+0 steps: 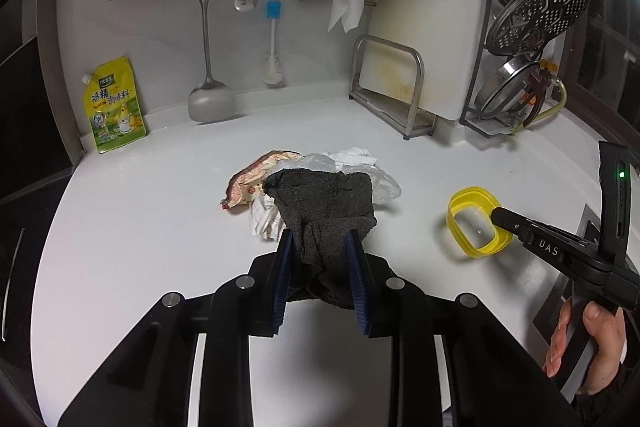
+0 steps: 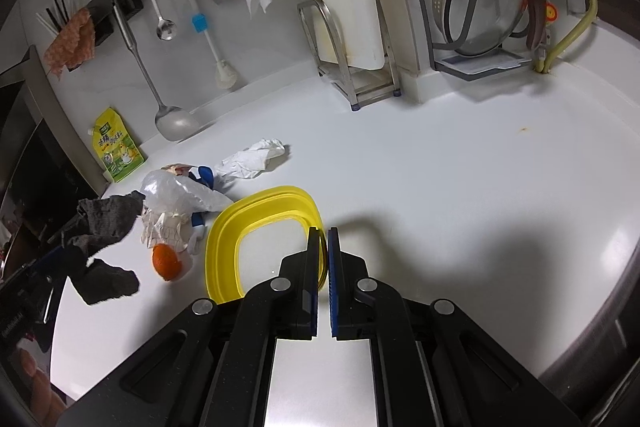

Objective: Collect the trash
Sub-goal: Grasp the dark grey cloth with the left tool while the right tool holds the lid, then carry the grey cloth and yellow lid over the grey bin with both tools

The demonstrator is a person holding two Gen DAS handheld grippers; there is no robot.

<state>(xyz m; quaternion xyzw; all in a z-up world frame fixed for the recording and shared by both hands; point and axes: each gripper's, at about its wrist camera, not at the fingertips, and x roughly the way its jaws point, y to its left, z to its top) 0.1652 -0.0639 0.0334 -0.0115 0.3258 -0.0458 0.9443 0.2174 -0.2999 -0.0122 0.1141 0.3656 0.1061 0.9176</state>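
My left gripper is shut on a dark grey cloth and holds it lifted above the white counter. In the right wrist view the cloth hangs at the left. Under and behind it lies a trash pile: a printed snack wrapper, a clear plastic bag, crumpled white tissue, and an orange peel. My right gripper is shut on the rim of a yellow plastic container, which sits on the counter right of the pile.
A yellow seasoning pouch leans at the back left. A ladle, a spoon and a brush hang on the wall rail. A cutting board in a metal rack and a dish rack with pot lids stand at the back right.
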